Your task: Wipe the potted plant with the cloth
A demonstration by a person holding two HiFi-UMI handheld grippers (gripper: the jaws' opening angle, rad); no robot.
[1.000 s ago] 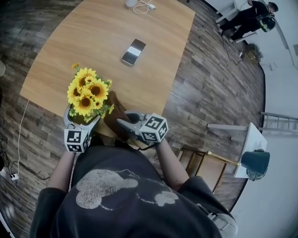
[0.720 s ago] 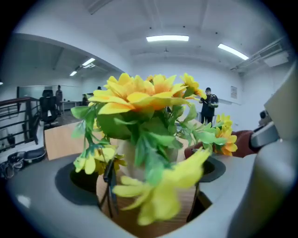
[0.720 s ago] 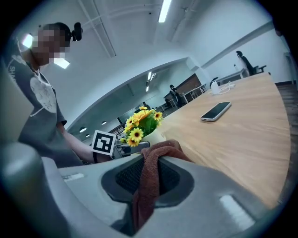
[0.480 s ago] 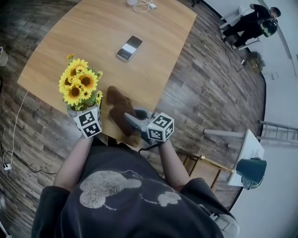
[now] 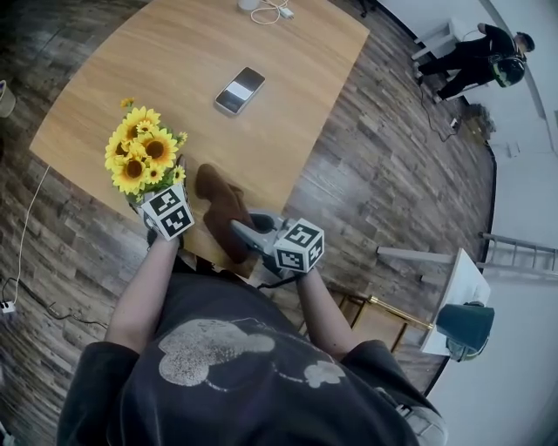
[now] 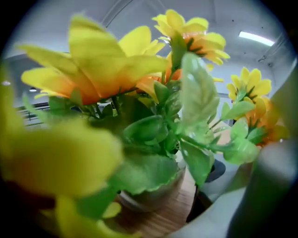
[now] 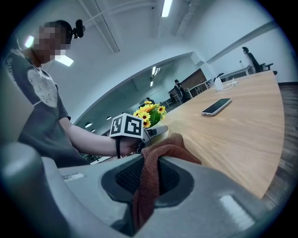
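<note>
The potted plant (image 5: 139,157), yellow sunflowers with green leaves, stands near the wooden table's (image 5: 174,70) near edge. In the left gripper view its flowers and leaves fill the picture, with the pot (image 6: 149,197) low in the middle. My left gripper (image 5: 155,202) is right against the pot; flowers hide its jaws, and only one grey finger (image 6: 265,186) shows. The brown cloth (image 5: 222,209) lies draped on the table to the plant's right. My right gripper (image 5: 241,232) is shut on the cloth's near end (image 7: 148,181).
A phone (image 5: 239,90) lies mid-table, and a white charger with its cable (image 5: 266,9) is at the far edge. A white stand with a dark teal cup (image 5: 462,324) is at my right. A person (image 5: 475,48) sits far back right.
The plant and my left gripper have shifted left, away from the cloth, so more of the cloth shows. My right gripper has stayed shut on the cloth.
</note>
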